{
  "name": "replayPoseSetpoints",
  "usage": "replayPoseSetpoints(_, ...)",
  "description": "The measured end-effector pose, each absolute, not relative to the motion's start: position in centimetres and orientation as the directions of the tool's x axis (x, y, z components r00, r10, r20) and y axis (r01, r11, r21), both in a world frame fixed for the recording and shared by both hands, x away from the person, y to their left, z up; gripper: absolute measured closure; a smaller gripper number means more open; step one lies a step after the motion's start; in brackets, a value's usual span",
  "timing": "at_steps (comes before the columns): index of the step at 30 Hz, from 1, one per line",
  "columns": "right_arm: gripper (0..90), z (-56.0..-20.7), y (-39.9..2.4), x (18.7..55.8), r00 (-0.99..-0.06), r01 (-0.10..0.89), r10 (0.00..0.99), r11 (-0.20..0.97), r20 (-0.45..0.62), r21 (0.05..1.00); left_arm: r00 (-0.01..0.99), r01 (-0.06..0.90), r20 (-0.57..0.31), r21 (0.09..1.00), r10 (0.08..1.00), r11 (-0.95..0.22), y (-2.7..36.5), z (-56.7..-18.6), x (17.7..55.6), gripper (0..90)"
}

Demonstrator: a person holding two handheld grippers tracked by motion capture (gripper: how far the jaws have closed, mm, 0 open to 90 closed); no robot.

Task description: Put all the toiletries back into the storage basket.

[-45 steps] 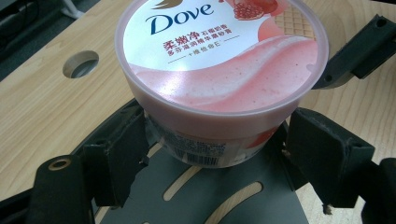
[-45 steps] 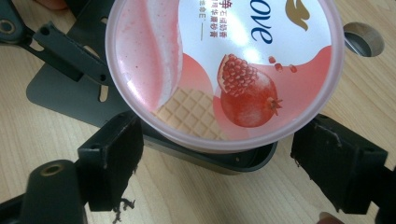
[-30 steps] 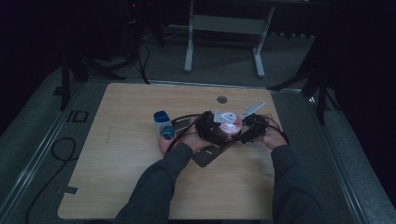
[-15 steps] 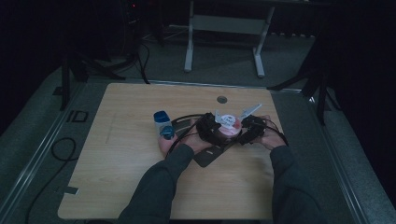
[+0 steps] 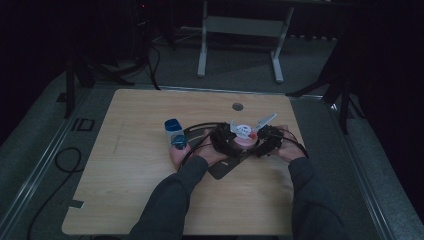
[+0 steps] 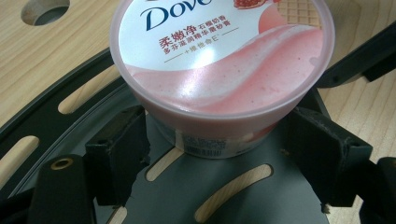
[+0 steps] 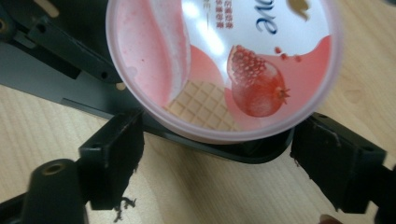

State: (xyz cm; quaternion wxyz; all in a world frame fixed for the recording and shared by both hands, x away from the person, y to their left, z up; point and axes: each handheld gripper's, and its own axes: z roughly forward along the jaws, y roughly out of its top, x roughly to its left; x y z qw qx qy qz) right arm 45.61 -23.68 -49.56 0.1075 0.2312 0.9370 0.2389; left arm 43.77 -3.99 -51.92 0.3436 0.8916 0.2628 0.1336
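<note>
A pink Dove tub (image 5: 243,133) with its lid on stands on a dark slotted plate (image 5: 220,169) near the table's middle right. In the left gripper view the tub (image 6: 219,74) fills the gap of my left gripper (image 6: 217,135), and both black jaws press the sides of its lower body. In the high view my left gripper (image 5: 230,138) sits at the tub's left. My right gripper (image 5: 257,139) is at the tub's right. In the right gripper view it (image 7: 217,156) stands open, its jaws spread wide just short of the lid (image 7: 224,65).
A small bottle with a blue cap (image 5: 173,131) stands left of my left hand. A round cable hole (image 5: 237,106) lies in the wooden table (image 5: 130,175) behind the tub. Black cables loop around both grippers. A metal frame stands on the floor beyond the far edge.
Both grippers stay at the tub's two sides, with only a slight shift toward the person.
</note>
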Motion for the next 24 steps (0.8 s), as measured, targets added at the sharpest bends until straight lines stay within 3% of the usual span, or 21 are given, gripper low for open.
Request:
replayPoseSetpoints(7,17.2,-48.5,-24.9,45.4,-0.846,0.412,0.526,0.751,-0.09,0.516,0.822,0.383,0.049,0.69,0.568,-0.614,-4.0,-52.0,43.7,22.2)
replayPoseSetpoints(11,26.5,-48.4,-26.2,44.9,-0.823,0.439,0.565,0.701,-0.061,0.562,0.821,0.382,0.048,0.695,0.569,-0.609,-3.9,-52.0,43.6,22.9)
replayPoseSetpoints(13,26.5,-48.4,-26.5,44.7,-0.815,0.442,0.576,0.688,-0.062,0.576,0.821,0.382,0.048,0.695,0.569,-0.609,-3.9,-52.0,43.6,23.1)
replayPoseSetpoints(15,37.7,-48.6,-26.9,44.4,-0.797,0.456,0.6,0.674,-0.07,0.582,0.819,0.381,0.049,0.699,0.572,-0.605,-3.8,-52.1,43.5,23.8)
replayPoseSetpoints(19,47.3,-49.4,-27.5,43.9,-0.759,0.503,0.649,0.64,-0.058,0.581,0.808,0.389,0.046,0.707,0.587,-0.59,-3.6,-52.1,43.0,27.7)
replayPoseSetpoints(24,48.3,-49.8,-27.8,43.7,-0.727,0.534,0.685,0.601,-0.039,0.595,0.793,0.405,0.038,0.714,0.609,-0.572,-3.4,-52.3,42.7,31.1)
